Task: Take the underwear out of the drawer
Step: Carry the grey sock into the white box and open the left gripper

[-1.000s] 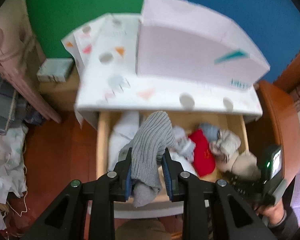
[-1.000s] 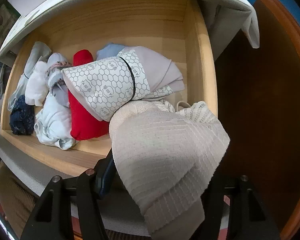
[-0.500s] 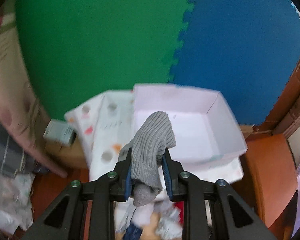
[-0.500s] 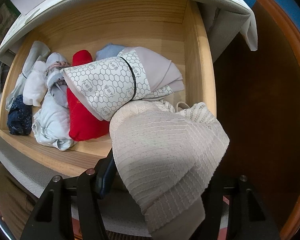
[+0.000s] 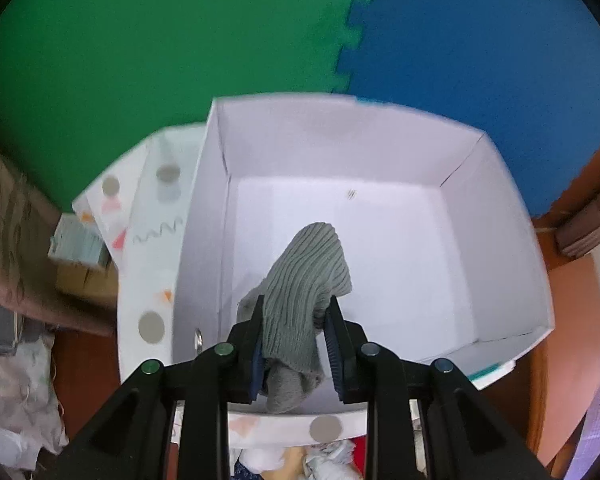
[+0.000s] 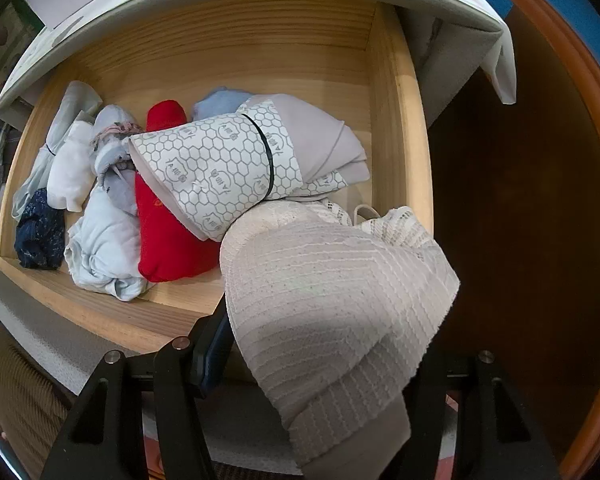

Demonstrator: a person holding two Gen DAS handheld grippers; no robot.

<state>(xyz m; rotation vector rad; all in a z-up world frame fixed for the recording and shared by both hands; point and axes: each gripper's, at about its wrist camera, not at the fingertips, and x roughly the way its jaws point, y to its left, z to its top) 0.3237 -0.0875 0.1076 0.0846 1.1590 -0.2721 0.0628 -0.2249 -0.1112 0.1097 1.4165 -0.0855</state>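
Note:
My left gripper [image 5: 296, 320] is shut on a grey ribbed piece of underwear [image 5: 306, 276] and holds it over the open white box [image 5: 216, 200] on the cabinet top. In the right wrist view, my right gripper [image 6: 324, 340] is shut on a beige textured piece of underwear [image 6: 332, 304] above the front right corner of the wooden drawer [image 6: 396, 120]. Its right finger is hidden by the cloth. Inside the drawer lie a grey roll in a honeycomb-print band [image 6: 236, 168], a red piece [image 6: 164, 224], pale blue [image 6: 104, 248], white [image 6: 70, 168] and dark navy [image 6: 38, 232] pieces.
The box is bare inside. A patterned white cover [image 5: 156, 208] lies over the cabinet top to its left. Green and blue foam mats [image 5: 356, 32] line the wall behind. A dark wooden panel [image 6: 520, 200] stands right of the drawer. Crumpled cloth [image 5: 16, 372] lies at the lower left.
My left gripper has carried the grey underwear from over the drawer up and forward to above the white box. The right gripper and its beige piece have stayed in place.

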